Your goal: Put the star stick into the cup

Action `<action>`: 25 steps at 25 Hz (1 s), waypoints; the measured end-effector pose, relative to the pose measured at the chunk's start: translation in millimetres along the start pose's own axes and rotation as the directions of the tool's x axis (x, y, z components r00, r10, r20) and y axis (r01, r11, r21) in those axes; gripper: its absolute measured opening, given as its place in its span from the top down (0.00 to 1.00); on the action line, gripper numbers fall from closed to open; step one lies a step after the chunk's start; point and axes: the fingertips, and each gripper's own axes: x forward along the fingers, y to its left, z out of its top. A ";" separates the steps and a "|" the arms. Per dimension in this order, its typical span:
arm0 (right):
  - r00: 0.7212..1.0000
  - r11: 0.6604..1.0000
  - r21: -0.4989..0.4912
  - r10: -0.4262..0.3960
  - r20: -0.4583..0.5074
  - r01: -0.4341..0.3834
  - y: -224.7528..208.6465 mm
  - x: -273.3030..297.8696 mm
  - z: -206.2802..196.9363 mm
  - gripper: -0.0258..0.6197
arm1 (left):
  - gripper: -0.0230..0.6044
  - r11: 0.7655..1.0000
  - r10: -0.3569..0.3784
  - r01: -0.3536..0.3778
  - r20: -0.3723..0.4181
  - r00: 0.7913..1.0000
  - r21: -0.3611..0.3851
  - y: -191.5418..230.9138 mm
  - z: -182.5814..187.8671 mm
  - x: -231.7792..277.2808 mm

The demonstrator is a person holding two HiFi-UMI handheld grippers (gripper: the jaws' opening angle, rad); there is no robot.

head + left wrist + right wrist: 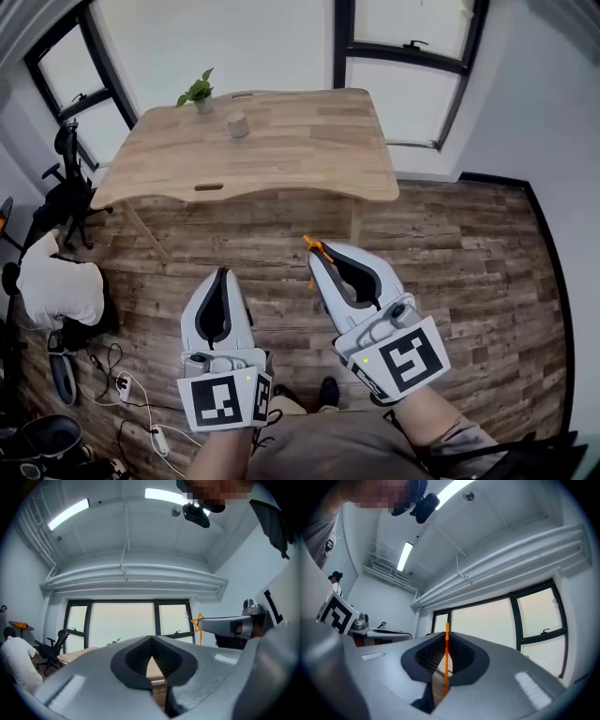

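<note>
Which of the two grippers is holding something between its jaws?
The right gripper: a thin orange star stick is clamped between its jaws. The left gripper has its jaws together on nothing.

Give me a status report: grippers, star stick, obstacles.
Right gripper shut on star stick. Left gripper shut, empty. Cup stands on the table ahead, plant beside it. No obstacle seen.

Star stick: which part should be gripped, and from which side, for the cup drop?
The thin shaft just under the star, jaws closing flat across it from the side, as the right gripper holds the star stick; its lower end hangs free for the cup.
</note>
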 end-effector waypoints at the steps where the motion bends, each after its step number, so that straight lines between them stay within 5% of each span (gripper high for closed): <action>1: 1.000 1.000 -0.001 0.006 0.000 -0.006 -1.9 -0.3 -1.9 0.89 | 0.96 1.000 0.006 -0.006 0.000 1.000 -0.004 0.0 -2.1 0.8; 11: 0.998 0.997 0.055 0.058 0.027 -0.060 -12.2 31.9 -8.3 0.89 | 0.96 1.000 0.024 -0.024 -0.010 1.000 0.006 20.9 -10.1 28.4; 25: 0.998 0.998 0.057 0.037 -0.051 -0.034 -45.7 204.3 -50.4 0.89 | 0.96 0.999 -0.035 0.035 -0.013 0.999 -0.026 125.4 -35.3 173.6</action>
